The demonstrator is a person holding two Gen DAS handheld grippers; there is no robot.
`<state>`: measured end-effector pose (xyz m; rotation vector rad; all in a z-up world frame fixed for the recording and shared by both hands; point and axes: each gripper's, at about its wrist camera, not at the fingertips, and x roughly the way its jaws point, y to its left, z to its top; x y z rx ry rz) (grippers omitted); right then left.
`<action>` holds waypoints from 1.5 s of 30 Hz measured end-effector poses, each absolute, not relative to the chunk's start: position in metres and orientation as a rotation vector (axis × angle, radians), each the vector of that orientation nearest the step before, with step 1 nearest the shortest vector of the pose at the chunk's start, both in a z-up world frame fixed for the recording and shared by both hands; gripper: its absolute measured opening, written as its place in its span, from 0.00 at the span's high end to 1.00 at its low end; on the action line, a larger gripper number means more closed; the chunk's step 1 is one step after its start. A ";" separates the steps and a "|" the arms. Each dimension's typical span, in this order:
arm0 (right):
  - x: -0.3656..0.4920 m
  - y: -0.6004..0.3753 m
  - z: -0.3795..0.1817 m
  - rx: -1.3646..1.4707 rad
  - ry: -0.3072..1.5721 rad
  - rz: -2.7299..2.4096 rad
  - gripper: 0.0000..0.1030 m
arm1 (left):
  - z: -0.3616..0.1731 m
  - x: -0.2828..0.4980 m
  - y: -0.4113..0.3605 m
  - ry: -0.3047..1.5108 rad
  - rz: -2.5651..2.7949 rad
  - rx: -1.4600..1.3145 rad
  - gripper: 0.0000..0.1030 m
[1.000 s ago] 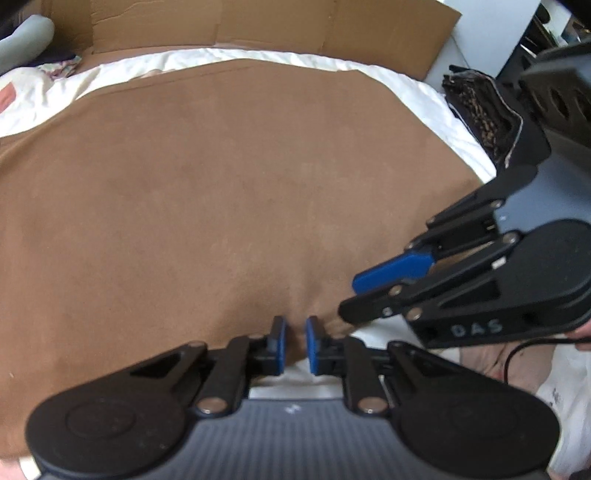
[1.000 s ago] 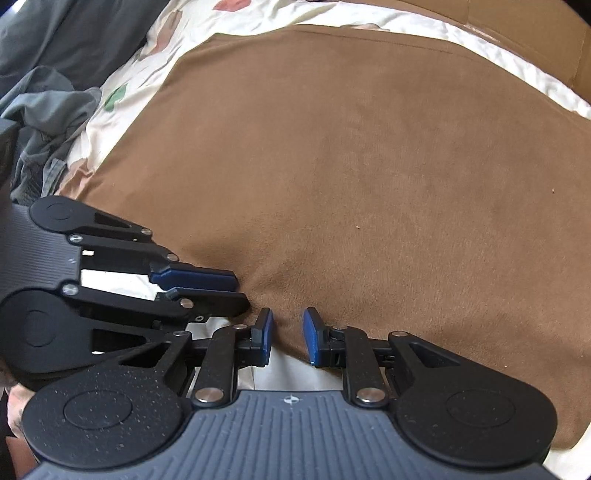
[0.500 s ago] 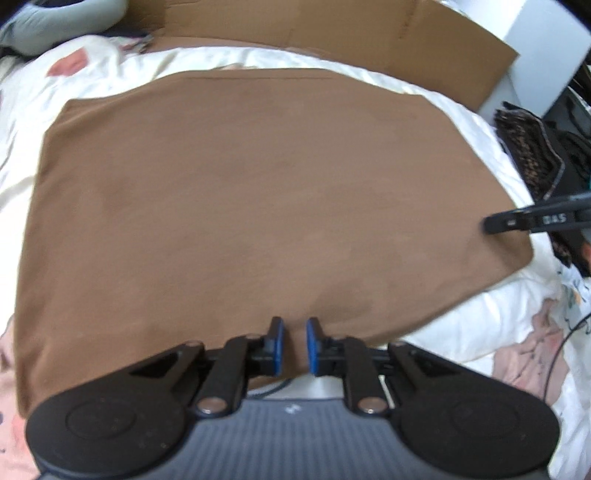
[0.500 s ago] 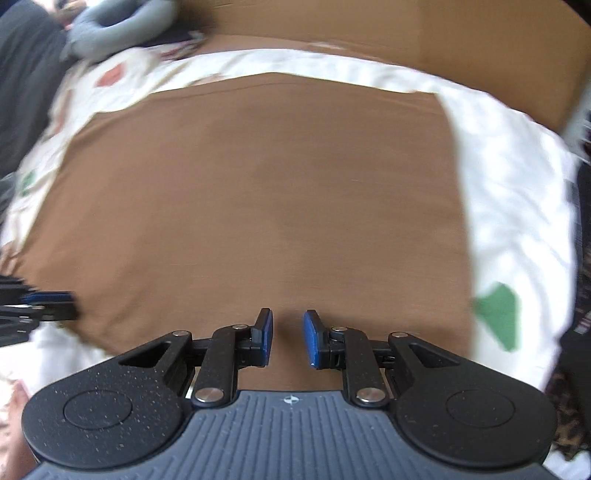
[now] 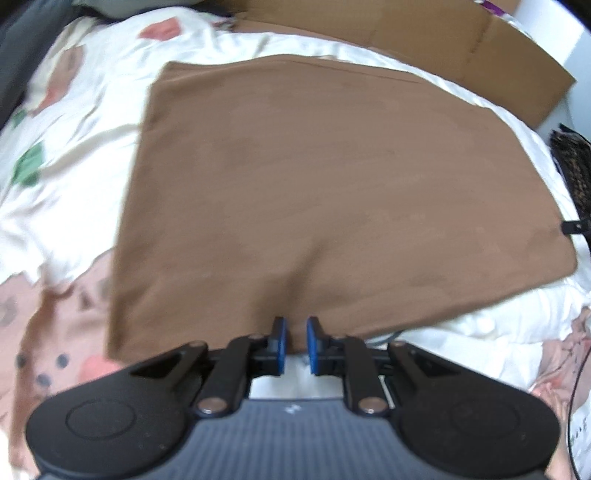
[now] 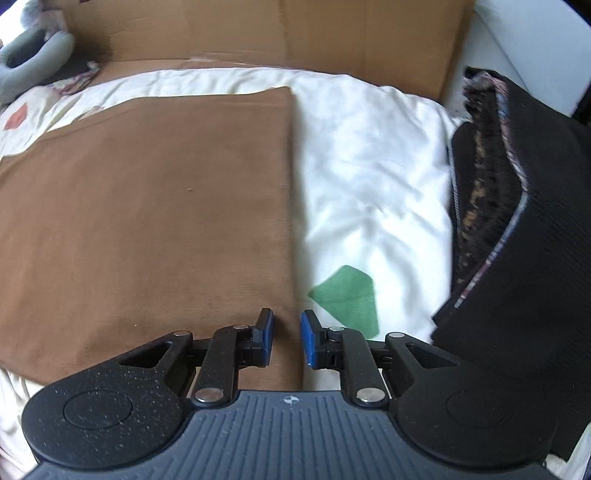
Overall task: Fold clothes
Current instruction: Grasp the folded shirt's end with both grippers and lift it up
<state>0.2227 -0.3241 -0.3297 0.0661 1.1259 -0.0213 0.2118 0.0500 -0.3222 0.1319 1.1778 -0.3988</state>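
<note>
A brown cloth lies flat and smooth on the bed, folded to a rough rectangle with straight edges. The left gripper hovers at its near edge, fingers a narrow gap apart and holding nothing. The right gripper sits over the cloth's right edge, fingers likewise narrowly parted and empty. Only the right view shows the dark stack of folded clothes beside the cloth and a grey pillow; cardboard stands behind.
</note>
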 end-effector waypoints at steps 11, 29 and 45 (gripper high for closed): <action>0.194 -0.345 -0.312 0.210 1.113 -0.021 0.78 | -0.315 0.210 0.116 1.190 -0.216 0.022 0.75; 0.136 -0.383 -0.349 0.743 1.114 -0.042 0.71 | -0.351 0.226 0.182 1.110 -0.178 -0.504 0.60; 0.114 -0.408 -0.397 1.183 0.892 -0.007 0.75 | -0.377 0.226 0.211 1.006 -0.269 -0.898 0.89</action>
